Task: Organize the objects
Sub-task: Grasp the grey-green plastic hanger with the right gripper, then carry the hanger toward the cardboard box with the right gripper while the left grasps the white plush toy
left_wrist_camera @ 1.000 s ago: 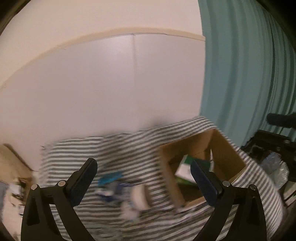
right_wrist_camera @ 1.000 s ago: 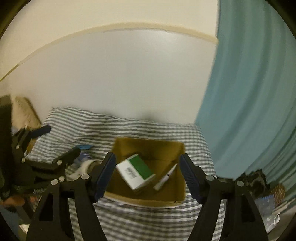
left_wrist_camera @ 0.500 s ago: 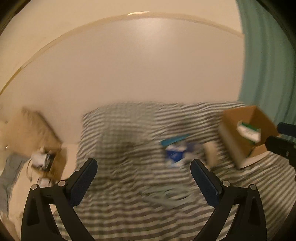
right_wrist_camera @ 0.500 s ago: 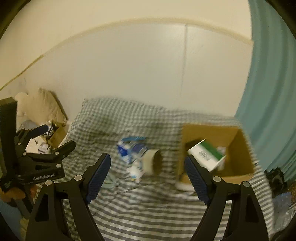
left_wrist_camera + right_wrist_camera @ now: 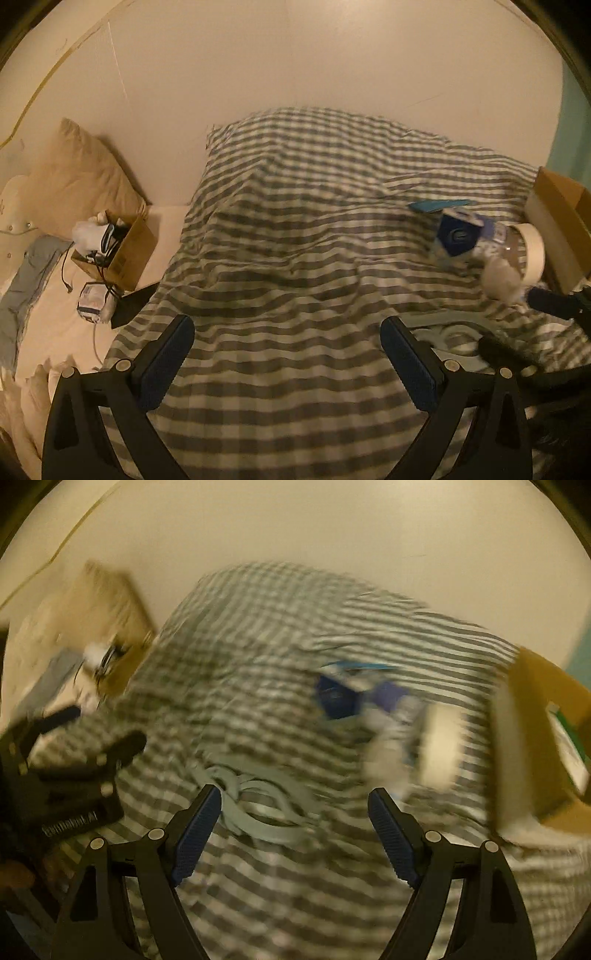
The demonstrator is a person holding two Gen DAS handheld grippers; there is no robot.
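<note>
A heap of loose objects lies on the striped bedspread (image 5: pixel 295 258): a dark blue box (image 5: pixel 458 236), a flat teal item (image 5: pixel 437 204), a roll of cream tape (image 5: pixel 533 247) and a white fluffy thing (image 5: pixel 500 280). An open cardboard box (image 5: pixel 561 221) stands right of them; in the right wrist view (image 5: pixel 532 738) it holds a green-and-white carton (image 5: pixel 569 746). A pale grey strap or mask (image 5: pixel 255 805) lies just beyond my right gripper (image 5: pixel 295 827). Both grippers are open and empty. My left gripper (image 5: pixel 288 358) hovers over bare bedspread, left of the heap.
A second cardboard box (image 5: pixel 122 251) with cables and white cloth sits at the left by a beige pillow (image 5: pixel 81 173). A small white packet (image 5: pixel 92 302) lies below it. The wall runs behind the bed. The right wrist view is blurred.
Both views have swung left: the cardboard box has slid to the right edge and the pillow and second box have come into view. Both grippers stay open.
</note>
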